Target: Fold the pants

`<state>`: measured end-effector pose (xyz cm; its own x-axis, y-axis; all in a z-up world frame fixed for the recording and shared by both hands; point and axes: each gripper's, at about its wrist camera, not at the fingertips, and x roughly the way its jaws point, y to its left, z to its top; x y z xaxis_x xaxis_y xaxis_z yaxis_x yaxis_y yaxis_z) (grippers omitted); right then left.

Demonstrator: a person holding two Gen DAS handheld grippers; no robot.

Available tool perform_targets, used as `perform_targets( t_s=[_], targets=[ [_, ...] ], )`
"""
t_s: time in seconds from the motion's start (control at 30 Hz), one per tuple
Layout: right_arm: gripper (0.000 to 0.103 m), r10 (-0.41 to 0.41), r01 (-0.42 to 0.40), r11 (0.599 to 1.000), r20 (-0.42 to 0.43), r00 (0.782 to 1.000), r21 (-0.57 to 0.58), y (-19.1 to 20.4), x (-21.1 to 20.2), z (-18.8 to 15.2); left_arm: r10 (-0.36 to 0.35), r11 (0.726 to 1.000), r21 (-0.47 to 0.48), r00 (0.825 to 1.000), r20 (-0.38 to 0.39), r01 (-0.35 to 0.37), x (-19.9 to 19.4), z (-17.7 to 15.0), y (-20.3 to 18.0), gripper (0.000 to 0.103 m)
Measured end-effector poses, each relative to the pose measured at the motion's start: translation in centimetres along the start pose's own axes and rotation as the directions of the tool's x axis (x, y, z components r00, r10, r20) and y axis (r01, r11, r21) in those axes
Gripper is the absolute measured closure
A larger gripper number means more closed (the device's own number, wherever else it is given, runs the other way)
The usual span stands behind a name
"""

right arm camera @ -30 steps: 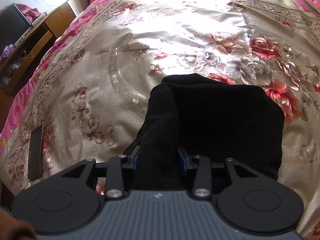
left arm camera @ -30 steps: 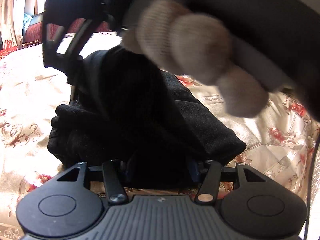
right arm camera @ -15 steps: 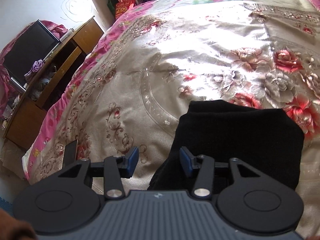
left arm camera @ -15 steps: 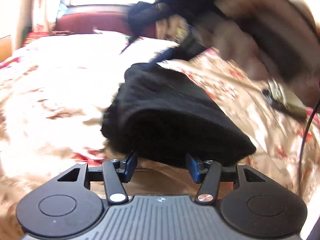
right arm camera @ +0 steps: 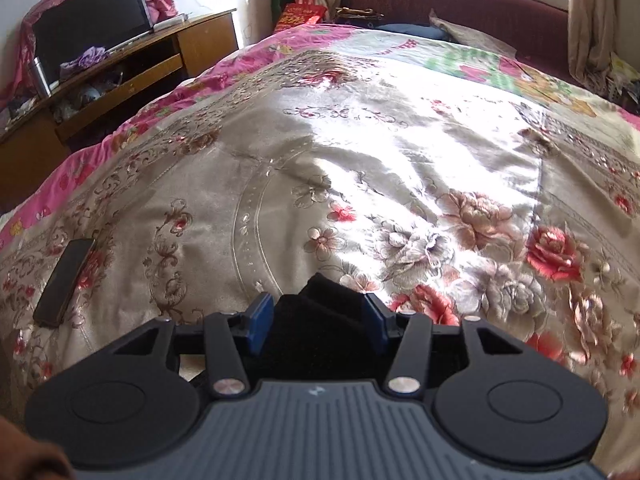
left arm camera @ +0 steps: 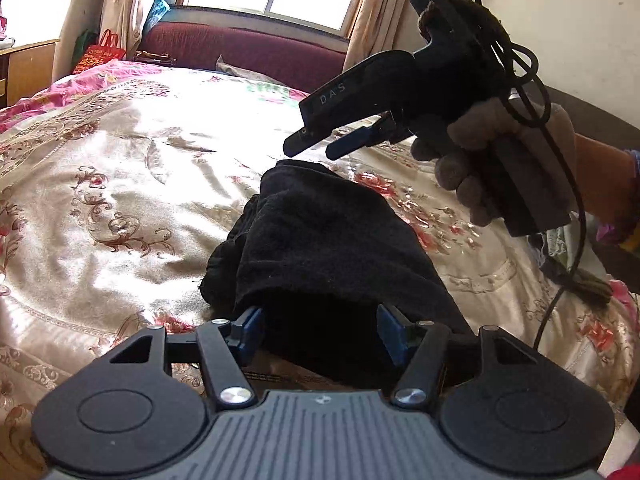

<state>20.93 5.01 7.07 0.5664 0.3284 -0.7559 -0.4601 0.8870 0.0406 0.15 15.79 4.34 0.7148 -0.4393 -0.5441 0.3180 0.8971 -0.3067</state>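
The black pants [left arm camera: 328,248] lie folded in a thick bundle on the floral bedspread [left arm camera: 120,184]. The left gripper [left arm camera: 320,332] has its blue-padded fingers [left arm camera: 250,334] spread wide at the near edge of the bundle, and they grasp nothing. The right gripper [left arm camera: 316,148], held in a gloved hand [left arm camera: 492,160], hangs above the far end of the pants, apart from the cloth, with its fingers released. In the right wrist view, only a corner of the pants shows between the right gripper's open fingers [right arm camera: 260,322]. A dark phone [right arm camera: 64,276] lies on the bedspread at the left.
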Motion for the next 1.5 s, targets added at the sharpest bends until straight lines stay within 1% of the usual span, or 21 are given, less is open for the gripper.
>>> perform_targets(
  t_s=[0.07,0.1,0.2,0.37,0.43,0.47,0.5,0.63,0.7,0.73,0.8,0.87,0.93,1.03,1.1,1.13,1.2,1.27,1.37,1.43,1.5],
  targets=[
    [0.048,0.038,-0.040,0.998,-0.024,0.999,-0.052,-0.4,0.7,0.5,0.005,1.000,0.008,1.000,-0.005,-0.005,-0.1,0.2,-0.2,0.030],
    [0.048,0.083,-0.085,0.995,-0.038,0.996,-0.060,-0.9,1.0,0.7,0.001,1.000,0.007,1.000,-0.006,-0.001,-0.4,0.1,-0.1,0.030],
    [0.043,0.196,-0.201,0.979,-0.093,0.976,-0.040,-2.2,1.9,0.7,-0.012,1.000,-0.015,1.000,-0.010,0.012,-0.5,0.1,0.3,0.030],
    [0.043,0.229,-0.241,0.969,-0.169,0.959,-0.056,-3.3,4.0,0.0,0.023,1.000,0.009,0.998,-0.052,-0.023,1.7,0.4,0.3,0.029],
    [0.061,0.271,-0.283,0.958,-0.174,0.947,-0.048,-3.5,3.8,-0.2,0.028,1.000,0.008,0.998,-0.058,-0.028,2.1,0.3,0.4,0.030],
    [0.079,0.286,-0.299,0.953,-0.181,0.941,-0.046,-3.5,3.7,-0.3,0.029,1.000,0.003,0.998,-0.061,-0.029,2.2,0.4,0.4,0.030],
    [0.085,0.288,-0.301,0.953,-0.181,0.940,-0.046,-3.4,3.3,-0.4,0.029,1.000,-0.001,0.997,-0.065,-0.029,2.3,0.4,0.5,0.030],
    [0.087,0.288,-0.298,0.952,-0.136,0.948,-0.063,-3.9,1.3,-0.3,0.040,0.999,0.013,0.997,-0.064,-0.040,2.4,0.8,0.6,0.035],
    [0.080,0.289,-0.298,0.951,-0.113,0.951,-0.080,-4.4,0.7,0.1,0.041,0.999,0.016,0.997,-0.068,-0.040,2.6,0.9,0.7,0.035],
    [0.079,0.284,-0.295,0.951,-0.110,0.952,-0.096,-4.5,0.7,0.3,0.041,0.999,0.017,0.997,-0.072,-0.040,2.6,1.0,0.7,0.035],
    [0.056,0.271,-0.283,0.950,-0.103,0.957,-0.129,-4.6,0.9,0.8,0.046,0.999,0.022,0.996,-0.074,-0.044,2.6,0.9,0.7,0.035],
    [0.045,0.273,-0.285,0.946,-0.094,0.958,-0.157,-4.7,1.4,1.1,0.047,0.999,0.019,0.996,-0.074,-0.046,2.5,0.9,0.7,0.035],
    [0.044,0.284,-0.299,0.940,-0.107,0.953,-0.164,-4.9,2.3,1.3,0.049,0.999,0.019,0.996,-0.071,-0.047,2.4,0.9,0.7,0.034],
    [0.039,0.326,-0.348,0.928,-0.163,0.931,-0.132,-5.5,4.1,1.0,0.047,0.999,0.019,0.996,-0.078,-0.046,2.8,0.9,0.7,0.032],
    [0.040,0.318,-0.342,0.933,-0.189,0.929,-0.113,-5.5,5.2,0.5,0.044,0.999,0.023,0.996,-0.083,-0.042,3.2,0.9,0.7,0.030],
    [0.042,0.323,-0.345,0.934,-0.190,0.927,-0.094,-5.6,5.4,0.4,0.045,0.999,0.024,0.995,-0.085,-0.043,3.4,0.9,0.8,0.029],
    [0.071,0.363,-0.379,0.924,-0.197,0.911,-0.051,-5.8,5.0,0.2,0.042,0.999,0.016,0.996,-0.083,-0.041,3.5,1.1,0.9,0.030],
    [0.079,0.345,-0.364,0.928,-0.179,0.921,-0.082,-5.6,3.9,0.0,0.035,0.999,0.007,0.996,-0.077,-0.034,3.3,1.2,1.1,0.032],
    [0.086,0.343,-0.354,0.933,-0.145,0.928,-0.059,-6.2,2.2,0.0,0.052,0.998,0.028,0.997,-0.061,-0.050,3.1,1.5,0.9,0.040],
    [0.086,0.333,-0.337,0.941,-0.111,0.936,-0.019,-7.1,1.2,0.1,0.069,0.997,0.043,0.997,-0.036,-0.067,2.9,2.0,0.8,0.048],
    [0.086,0.333,-0.332,0.943,-0.075,0.940,0.026,-8.0,0.6,0.2,0.076,0.996,0.052,0.997,-0.014,-0.075,2.7,2.6,0.8,0.049]
  ],
)
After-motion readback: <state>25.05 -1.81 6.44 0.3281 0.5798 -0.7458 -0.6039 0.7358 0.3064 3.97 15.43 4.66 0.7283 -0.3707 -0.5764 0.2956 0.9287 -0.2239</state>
